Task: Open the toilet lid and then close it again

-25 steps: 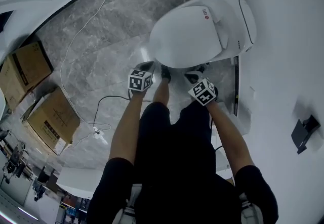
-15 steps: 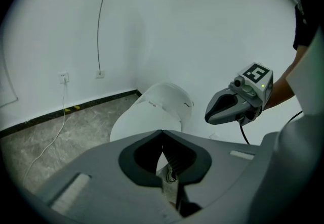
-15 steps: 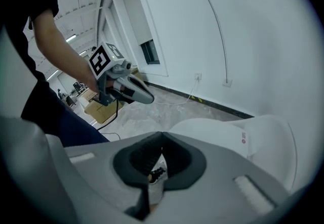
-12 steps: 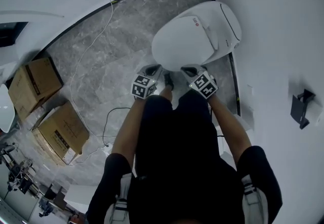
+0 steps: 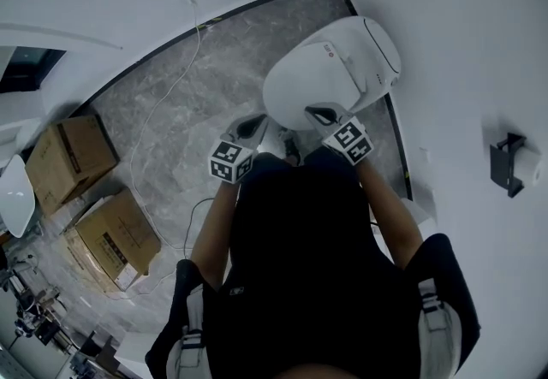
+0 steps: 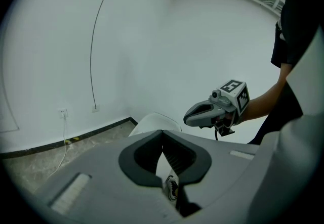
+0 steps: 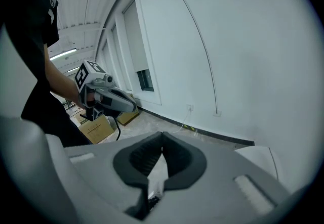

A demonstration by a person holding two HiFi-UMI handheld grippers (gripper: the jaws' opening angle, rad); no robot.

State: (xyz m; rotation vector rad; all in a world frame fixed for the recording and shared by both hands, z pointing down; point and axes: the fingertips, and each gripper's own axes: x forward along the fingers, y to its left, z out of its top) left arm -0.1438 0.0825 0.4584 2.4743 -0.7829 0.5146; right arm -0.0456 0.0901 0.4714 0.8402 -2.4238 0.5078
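The white oval toilet [image 5: 381, 48] stands on the grey marbled floor [image 5: 163, 121] against the white wall, with its smooth white lid [image 5: 321, 82] down. Both grey claws are pinched together with nothing between them. The left claw [image 6: 162, 133] and the right claw [image 7: 162, 136] hang in the air near the lid's front edge, clear of it. 2 brown cardboard boxes [image 5: 111, 236] sit well apart from the toilet.

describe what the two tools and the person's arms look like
Both the left tool and right tool have smooth grey shells with dark ribbed pads. Each carries a white cube printed with black square markers, and a dark cable hangs below the handle. The person wears short black sleeves.
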